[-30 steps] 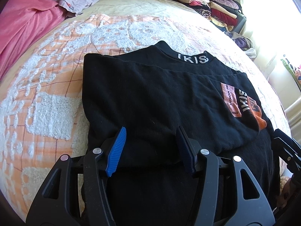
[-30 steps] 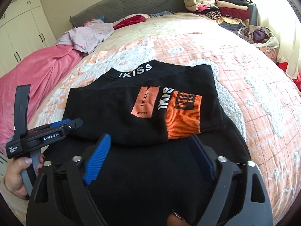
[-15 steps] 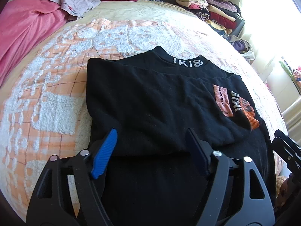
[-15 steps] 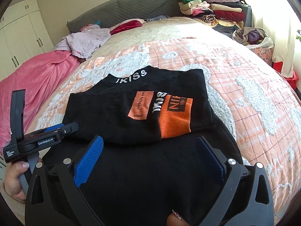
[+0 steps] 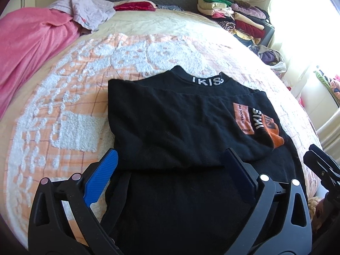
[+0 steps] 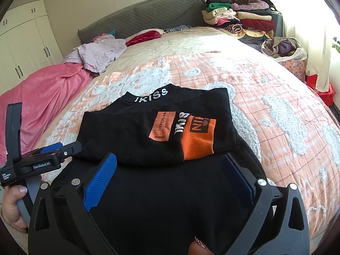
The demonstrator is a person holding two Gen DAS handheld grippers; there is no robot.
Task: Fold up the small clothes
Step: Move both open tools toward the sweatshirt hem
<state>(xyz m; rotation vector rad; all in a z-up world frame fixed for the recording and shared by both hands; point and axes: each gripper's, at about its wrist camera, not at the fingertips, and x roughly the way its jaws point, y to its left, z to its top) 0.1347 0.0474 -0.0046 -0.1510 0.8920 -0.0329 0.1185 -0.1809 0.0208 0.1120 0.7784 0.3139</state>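
Ahead of the claw, a bed [image 6: 265, 97] with a grey padded headboard [image 6: 148, 14]; white wardrobes [image 6: 23, 42] far left, bright curtained window [image 6: 308, 21] right

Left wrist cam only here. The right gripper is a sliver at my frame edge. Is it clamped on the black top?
Observer: No. The right gripper stands wide open above the black top, with nothing pinched between its pads.
Operator: The sleeve cuff is squashed at my edge. How does it lie?
Observer: The orange cuff lies flat on the folded body, with its end towards the near fold edge.
Operator: And my own gripper from that side?
Observer: A hand grips the handle of the left gripper. The tips sit at the left end of the fold and the jaws are opening, with no cloth pinched.
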